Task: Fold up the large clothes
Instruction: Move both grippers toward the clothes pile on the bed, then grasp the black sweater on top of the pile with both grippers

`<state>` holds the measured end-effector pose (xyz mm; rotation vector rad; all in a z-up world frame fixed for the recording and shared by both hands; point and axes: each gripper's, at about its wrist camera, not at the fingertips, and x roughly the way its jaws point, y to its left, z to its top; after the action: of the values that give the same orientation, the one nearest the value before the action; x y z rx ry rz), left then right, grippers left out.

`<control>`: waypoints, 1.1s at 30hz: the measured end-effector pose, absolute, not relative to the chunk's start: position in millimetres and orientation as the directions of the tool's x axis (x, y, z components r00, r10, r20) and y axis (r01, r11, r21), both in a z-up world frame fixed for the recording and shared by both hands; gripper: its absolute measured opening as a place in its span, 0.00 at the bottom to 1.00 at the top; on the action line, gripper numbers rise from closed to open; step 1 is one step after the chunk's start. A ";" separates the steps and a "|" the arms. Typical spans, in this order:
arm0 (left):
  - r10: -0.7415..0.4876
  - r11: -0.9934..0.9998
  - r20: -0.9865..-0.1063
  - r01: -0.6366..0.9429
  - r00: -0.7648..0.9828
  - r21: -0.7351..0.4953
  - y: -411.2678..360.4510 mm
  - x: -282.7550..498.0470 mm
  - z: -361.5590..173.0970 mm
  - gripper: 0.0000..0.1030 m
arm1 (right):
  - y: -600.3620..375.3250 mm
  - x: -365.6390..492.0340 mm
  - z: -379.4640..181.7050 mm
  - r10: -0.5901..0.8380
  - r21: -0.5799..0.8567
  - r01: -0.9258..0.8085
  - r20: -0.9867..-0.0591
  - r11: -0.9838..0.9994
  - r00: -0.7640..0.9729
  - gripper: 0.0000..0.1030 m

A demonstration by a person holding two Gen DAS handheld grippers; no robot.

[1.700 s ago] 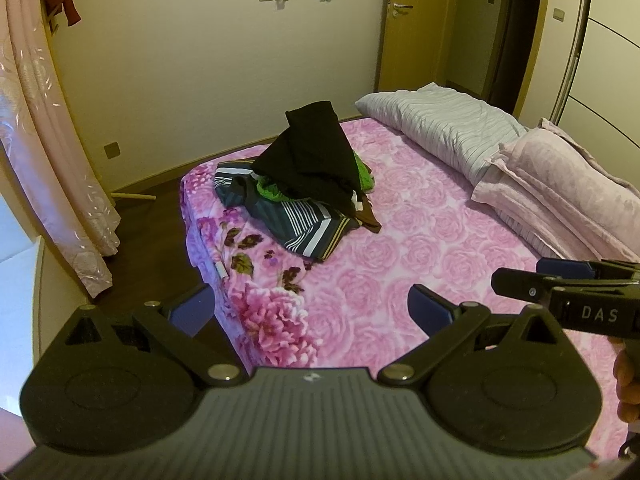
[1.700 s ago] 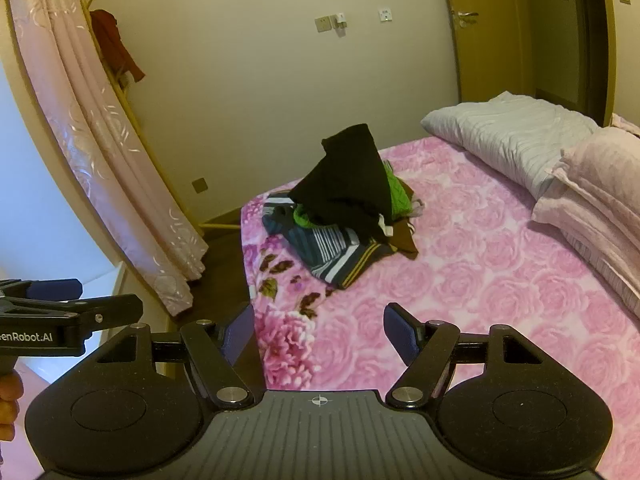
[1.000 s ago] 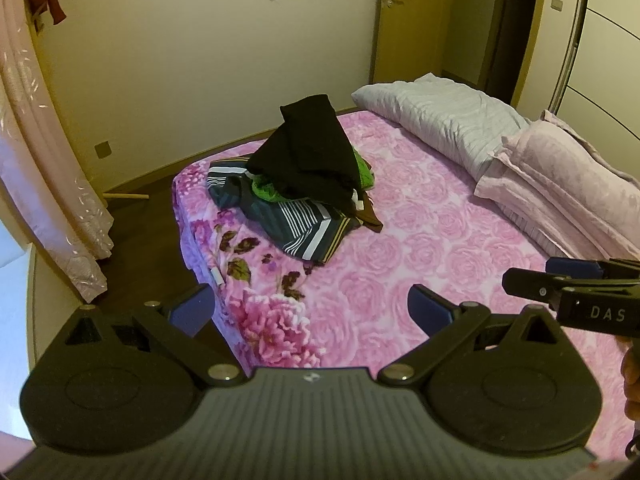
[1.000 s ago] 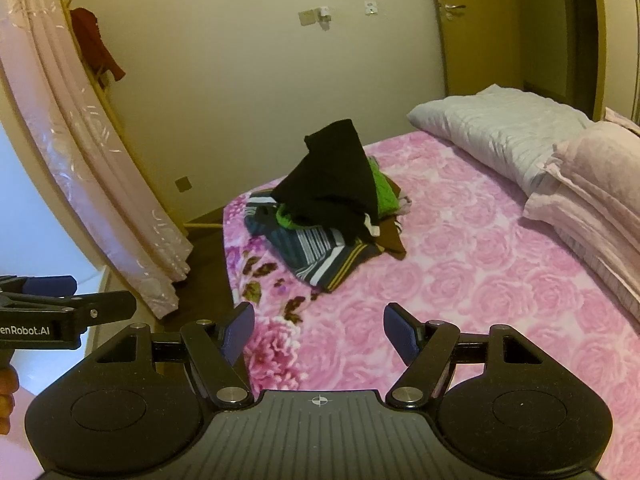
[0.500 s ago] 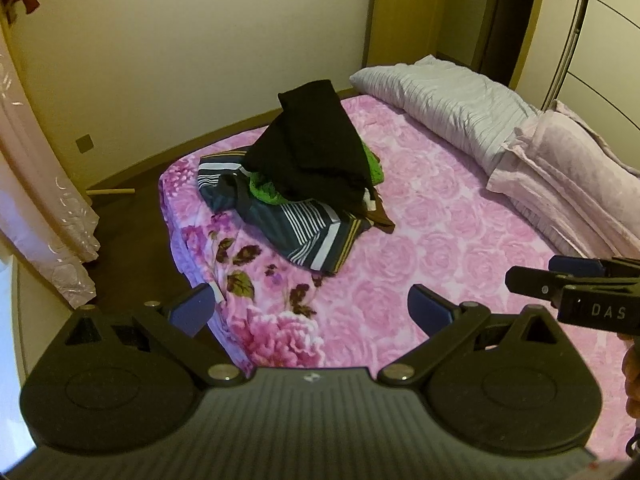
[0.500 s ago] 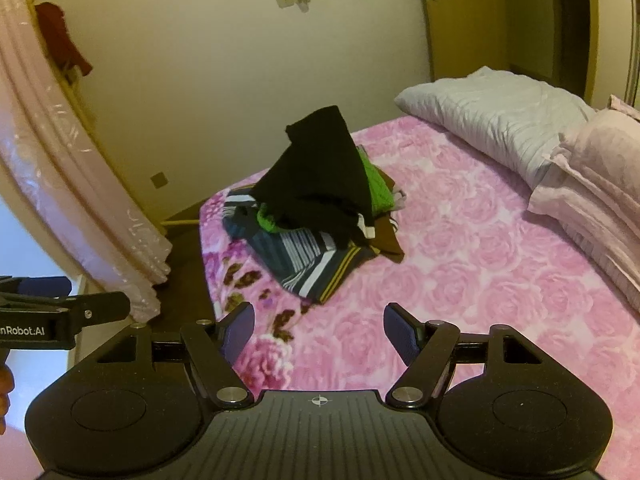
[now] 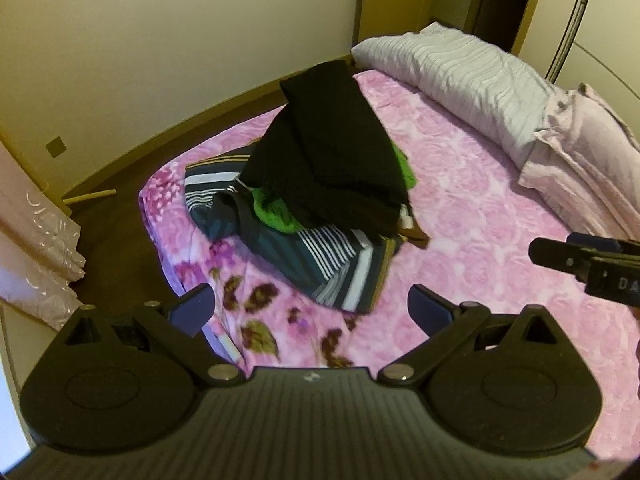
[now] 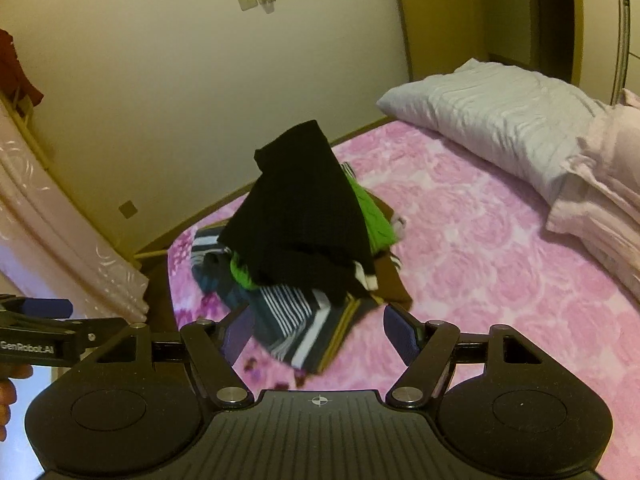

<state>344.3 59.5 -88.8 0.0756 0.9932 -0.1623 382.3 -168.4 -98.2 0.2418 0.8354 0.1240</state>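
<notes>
A heap of clothes lies on the pink rose-print bed (image 7: 472, 216) near its left corner. A black garment (image 7: 328, 152) peaks on top of the heap, over a green piece (image 7: 276, 212) and a dark striped garment (image 7: 320, 264) spread at the bottom. In the right wrist view the same black garment (image 8: 300, 208) and striped garment (image 8: 296, 320) sit just ahead. My left gripper (image 7: 310, 312) is open and empty, short of the heap. My right gripper (image 8: 320, 334) is also open and empty, its fingers framing the striped hem.
A grey striped pillow (image 7: 460, 76) and folded pink bedding (image 7: 588, 160) lie at the bed's far right. A pink curtain (image 8: 60, 232) hangs at the left, beside dark floor (image 7: 116, 228). A cream wall and a wooden door (image 8: 432, 20) stand beyond.
Both grippers have moved toward the bed and dipped lower, so the clothes heap looms larger and nearer. Both stay open and empty.
</notes>
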 end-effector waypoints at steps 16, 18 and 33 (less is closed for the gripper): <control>-0.130 0.970 -0.881 0.242 0.454 -0.018 71.9 488.0 -156.6 0.98 | -139.4 518.3 -173.7 0.149 0.164 -0.034 -0.767 0.986 0.624 0.66; -0.129 0.969 -0.887 0.247 0.442 -0.018 70.1 501.2 -166.9 0.98 | -138.4 528.6 -184.9 0.145 0.153 -0.039 -0.775 0.987 0.615 0.66; -0.115 0.956 -0.926 0.292 0.359 -0.005 60.3 578.0 -245.1 0.98 | -118.0 597.3 -271.7 0.065 -0.022 -0.146 -0.822 0.989 0.566 0.66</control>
<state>578.0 60.3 -245.1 0.1713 1.1755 -0.2639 597.3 -118.0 -271.7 -0.0913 0.9612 0.1243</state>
